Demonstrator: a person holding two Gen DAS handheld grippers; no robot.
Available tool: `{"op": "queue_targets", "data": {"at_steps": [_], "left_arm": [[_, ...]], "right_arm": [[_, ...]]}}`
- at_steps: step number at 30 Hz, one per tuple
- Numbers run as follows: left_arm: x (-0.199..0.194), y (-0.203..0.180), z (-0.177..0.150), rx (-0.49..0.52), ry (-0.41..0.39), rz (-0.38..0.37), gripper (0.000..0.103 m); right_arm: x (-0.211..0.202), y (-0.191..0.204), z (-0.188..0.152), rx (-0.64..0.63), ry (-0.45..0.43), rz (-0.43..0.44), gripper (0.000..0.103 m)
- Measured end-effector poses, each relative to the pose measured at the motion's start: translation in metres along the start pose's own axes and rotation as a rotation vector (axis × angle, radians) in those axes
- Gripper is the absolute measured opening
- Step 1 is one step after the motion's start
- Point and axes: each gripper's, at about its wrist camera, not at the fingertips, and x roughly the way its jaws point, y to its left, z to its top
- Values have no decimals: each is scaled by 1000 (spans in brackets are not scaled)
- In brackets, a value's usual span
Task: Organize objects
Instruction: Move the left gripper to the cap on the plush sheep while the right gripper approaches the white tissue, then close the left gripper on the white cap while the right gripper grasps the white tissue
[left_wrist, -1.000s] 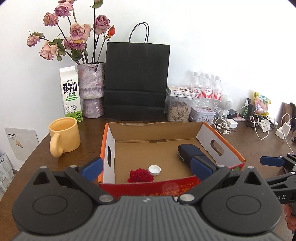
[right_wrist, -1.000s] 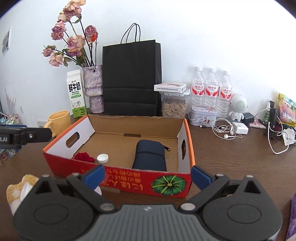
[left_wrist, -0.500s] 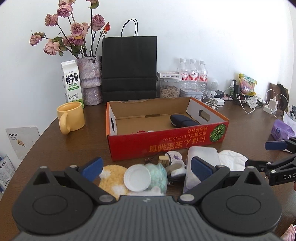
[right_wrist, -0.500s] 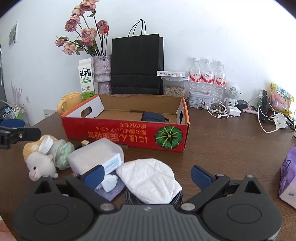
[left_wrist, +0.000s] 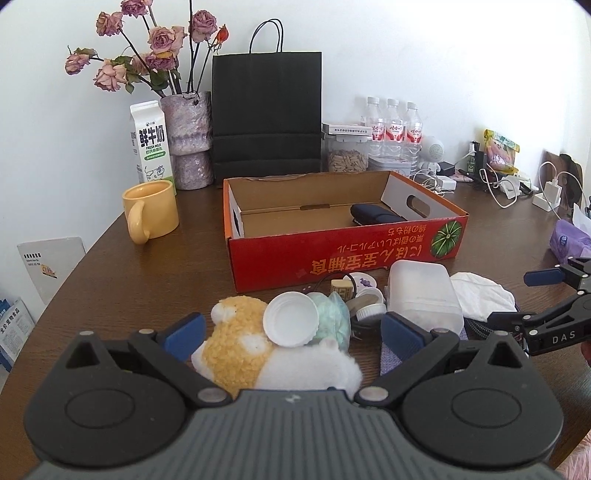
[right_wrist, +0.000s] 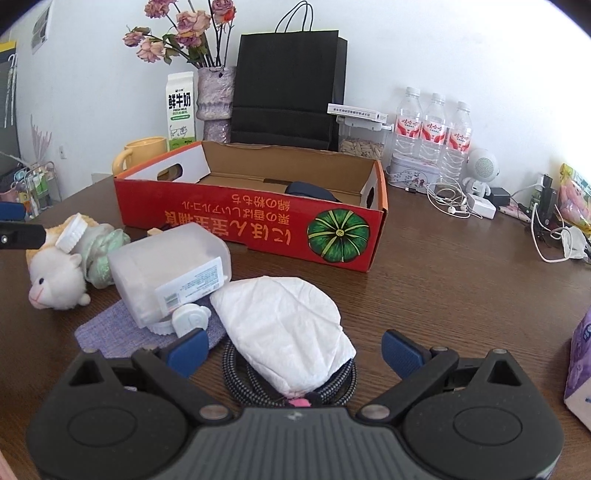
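While both tongs hang spread wide and empty over the brown surface (left_wrist: 110, 280), the left tongs (left_wrist: 291, 334) sit right above a yellow-and-white plush toy (left_wrist: 240, 347), and the right tongs (right_wrist: 293, 350) sit above a white folded cloth-like pad (right_wrist: 288, 321). White round lid (left_wrist: 291, 319) rests on the plush, against a pale green mesh bundle (left_wrist: 334, 314). Beside that, a translucent plastic container (left_wrist: 424, 295) lies on its side, its label visible in the right wrist view; a white cap piece (right_wrist: 190, 319) touches it at the near end. Lavender cloth (right_wrist: 110, 334) lies under the container. A braided cable coil (right_wrist: 240, 384) lies under the white pad.

Just behind this clutter stands the red cardboard tray (left_wrist: 343, 254) with a green pumpkin print, open top. Dark navy pouch (left_wrist: 373, 215) lies inside at its right end; the rest of the tray floor seen from here is bare cardboard.

Yellow mug (left_wrist: 151, 210) stands left of the tray, milk carton (left_wrist: 151, 142) and vase of dried roses (left_wrist: 188, 144) behind it, black paper bag (left_wrist: 266, 114) at the wall. Three water bottles (right_wrist: 434, 129) and a seed jar (right_wrist: 360, 144) are behind the tray on the right. Tangled chargers and earphones (right_wrist: 454, 201) are far right. The right tongs also show at the right edge of the left wrist view.
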Motion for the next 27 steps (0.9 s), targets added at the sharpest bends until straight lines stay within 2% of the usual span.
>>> {"op": "queue_targets", "data": {"at_steps": [10,16,18,23,24,27], "left_arm": [[7,2,0,-11,14,-1,103],[9,4,1,-17,18,-5,103],[11,4,1,-17,16,-8,103],[14,4,0,-20,24,-6,103],[14,4,0,-21,26,-5,103],[16,4,0,-29,29,-4,103]], "right_arm": [[48,-6,12,-8,82,60,100],[52,-7,10,21,75,74,97],[51,-8,9,26,63,87,86],[42,-3,9,16,5,68,74],[40,-2,8,16,-7,67,62],[32,-3,7,32,-47,65,58]]}}
